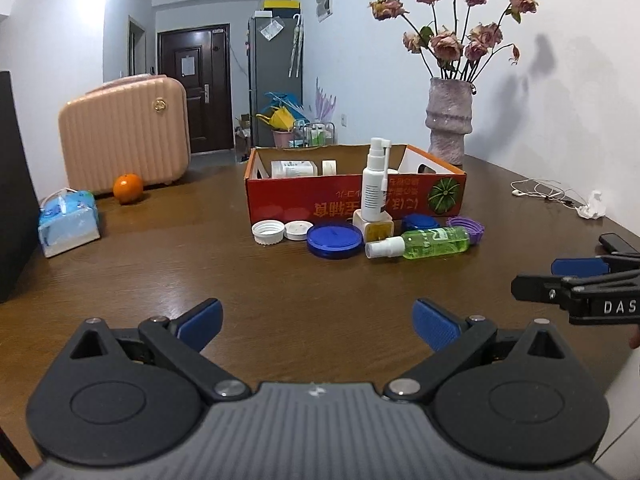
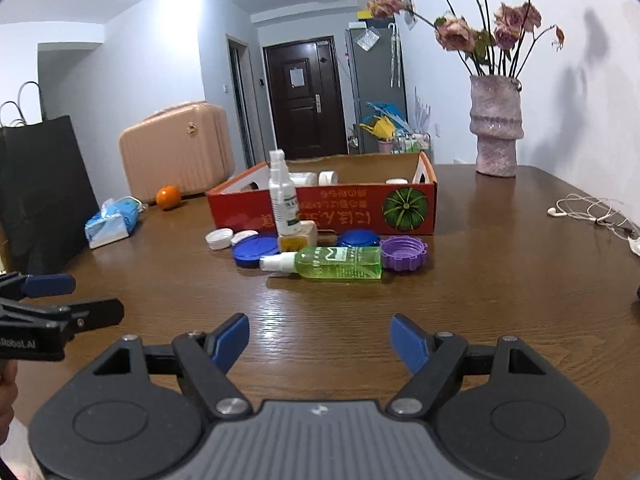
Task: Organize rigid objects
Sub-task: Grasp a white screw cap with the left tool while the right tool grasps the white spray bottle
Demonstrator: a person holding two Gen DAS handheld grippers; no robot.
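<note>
Bottles and lids [image 2: 320, 248] clustered at twelve o'clock on counter [image 2: 480, 300], touching red box [image 2: 332, 208], staged for sorting. Left gripper [image 1: 318, 322] and right gripper [image 2: 320, 340]: jaws wide apart, holding nothing, ready to approach green bottle [image 2: 338, 268].

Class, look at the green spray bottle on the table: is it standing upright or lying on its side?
Lying on its side. The green spray bottle rests lengthwise on the table, its white nozzle pointing left, in front of the red box.

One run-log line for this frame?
left gripper: open, empty | right gripper: open, empty | green bottle: lying on table, before red box | nothing grasped
</note>
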